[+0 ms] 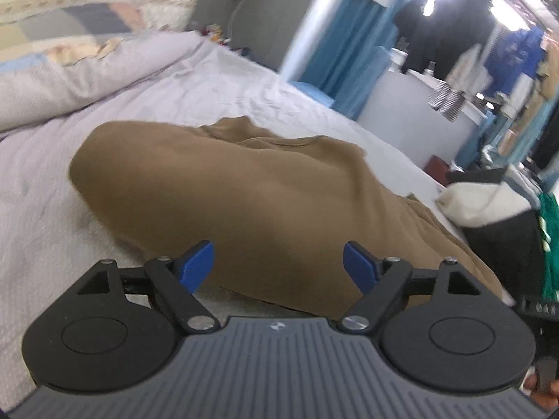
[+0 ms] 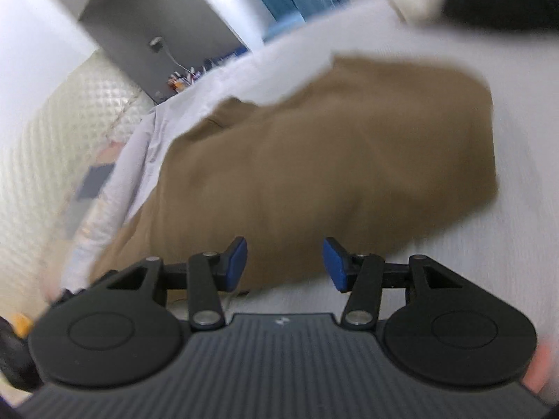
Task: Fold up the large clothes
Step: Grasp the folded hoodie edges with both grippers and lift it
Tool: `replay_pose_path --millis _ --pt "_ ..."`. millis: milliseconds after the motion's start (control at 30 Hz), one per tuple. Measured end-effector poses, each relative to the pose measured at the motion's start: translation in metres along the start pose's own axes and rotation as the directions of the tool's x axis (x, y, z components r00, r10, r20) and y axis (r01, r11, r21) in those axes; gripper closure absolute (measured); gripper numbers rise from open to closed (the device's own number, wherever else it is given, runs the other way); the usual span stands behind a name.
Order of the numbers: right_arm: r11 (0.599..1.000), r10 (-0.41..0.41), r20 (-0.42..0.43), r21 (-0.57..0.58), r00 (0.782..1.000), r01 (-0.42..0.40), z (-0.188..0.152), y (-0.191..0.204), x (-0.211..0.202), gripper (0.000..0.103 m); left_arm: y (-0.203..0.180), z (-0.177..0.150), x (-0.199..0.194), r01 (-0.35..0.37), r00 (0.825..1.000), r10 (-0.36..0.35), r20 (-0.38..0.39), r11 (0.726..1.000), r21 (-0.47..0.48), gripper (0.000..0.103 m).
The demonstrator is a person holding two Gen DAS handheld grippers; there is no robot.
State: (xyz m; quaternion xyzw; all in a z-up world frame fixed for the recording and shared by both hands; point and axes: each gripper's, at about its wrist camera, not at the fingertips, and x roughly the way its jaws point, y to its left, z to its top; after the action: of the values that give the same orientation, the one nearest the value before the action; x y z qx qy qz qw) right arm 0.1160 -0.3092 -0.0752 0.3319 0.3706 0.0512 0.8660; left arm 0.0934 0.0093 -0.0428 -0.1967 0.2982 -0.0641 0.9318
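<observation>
Left wrist view, your left gripper spread empty, soft brown garment just ahead on the pale crinkled bedsheet, long axis slanting away leftward, your right gripper parted, empty, garment beyond.

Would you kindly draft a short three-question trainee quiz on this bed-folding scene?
1. True or false: the left hand-held gripper is clamped on the brown garment.
2. What does the brown garment lie on? A) the white bed sheet B) a wooden floor C) a chair
3. What colour are both grippers' pads?

Key: 1 false, both the left and the right hand-held gripper are open and empty; 2 A; 3 blue.
</observation>
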Motion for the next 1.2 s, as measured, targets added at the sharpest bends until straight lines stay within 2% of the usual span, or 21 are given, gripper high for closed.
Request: replay_pose_path --millis 100,233,267,300,367,467,567,700,767,833,867,967,1133,1200 --pt "0.986 0.056 -0.062 0.159 0.996 -0.046 0.000 -0.023 0.013 0.051 0.006 0.001 0.002 -0.018 1.000 0.018 -0.009 0.999 -0.035 0.010" --pt "0.975 0.051 -0.048 0.218 0.998 -0.039 0.002 -0.029 0.021 0.050 0.016 0.004 0.010 -0.046 0.998 0.043 -0.034 0.995 -0.093 0.008" --pt "0.971 0.057 -0.040 0.232 0.998 -0.047 0.003 -0.030 0.022 0.040 0.019 0.004 0.011 -0.049 0.998 0.045 -0.041 0.992 -0.115 0.007" --pt "0.964 0.075 -0.034 0.257 0.997 -0.064 0.004 -0.032 0.025 0.018 0.023 0.005 0.012 -0.050 0.998 0.044 -0.046 0.989 -0.137 0.007" --pt "0.940 0.124 -0.016 0.324 0.992 -0.112 0.004 -0.038 0.030 0.002 0.031 0.004 0.012 -0.043 0.998 0.034 -0.051 0.980 -0.195 0.007" --pt "0.906 0.152 -0.010 0.401 0.988 -0.135 0.005 -0.047 0.037 0.004 0.045 0.007 0.014 -0.052 0.998 0.040 -0.047 0.958 -0.283 0.007" --pt "0.851 0.172 0.037 0.498 0.984 -0.167 0.002 -0.058 0.039 0.004 0.062 0.007 0.012 -0.051 0.999 0.042 -0.032 0.923 -0.381 0.006" --pt "0.773 0.118 0.105 0.614 0.988 -0.157 -0.001 -0.076 0.043 0.004 0.084 0.004 0.016 -0.022 1.000 0.007 -0.030 0.857 -0.515 0.006" --pt "0.733 0.066 0.130 0.666 0.989 -0.137 -0.001 -0.086 0.046 0.004 0.097 0.000 0.018 -0.009 1.000 0.002 -0.013 0.812 -0.584 0.006" --pt "0.683 0.035 0.176 0.715 0.984 -0.153 -0.002 -0.095 0.046 0.004 0.107 -0.003 0.022 0.006 1.000 -0.015 -0.009 0.772 -0.635 0.006" --pt "0.671 0.034 0.194 0.722 0.980 -0.166 0.000 -0.097 0.048 0.002 0.113 -0.005 0.026 0.025 0.999 -0.037 -0.003 0.743 -0.669 0.006" --pt "0.682 0.003 0.204 0.716 0.979 -0.151 0.009 -0.094 0.053 0.001 0.127 -0.011 0.034 0.081 0.995 -0.096 0.023 0.655 -0.752 0.006" --pt "0.704 -0.023 0.207 0.698 0.978 -0.132 0.018 -0.086 0.069 0.000 0.139 -0.016 0.041 0.120 0.990 -0.131 0.054 0.574 -0.810 0.005" --pt "0.696 -0.027 0.203 0.706 0.979 -0.127 0.023 -0.085 0.078 0.000 0.145 -0.018 0.040 0.139 0.988 -0.133 0.078 0.548 -0.825 0.005"
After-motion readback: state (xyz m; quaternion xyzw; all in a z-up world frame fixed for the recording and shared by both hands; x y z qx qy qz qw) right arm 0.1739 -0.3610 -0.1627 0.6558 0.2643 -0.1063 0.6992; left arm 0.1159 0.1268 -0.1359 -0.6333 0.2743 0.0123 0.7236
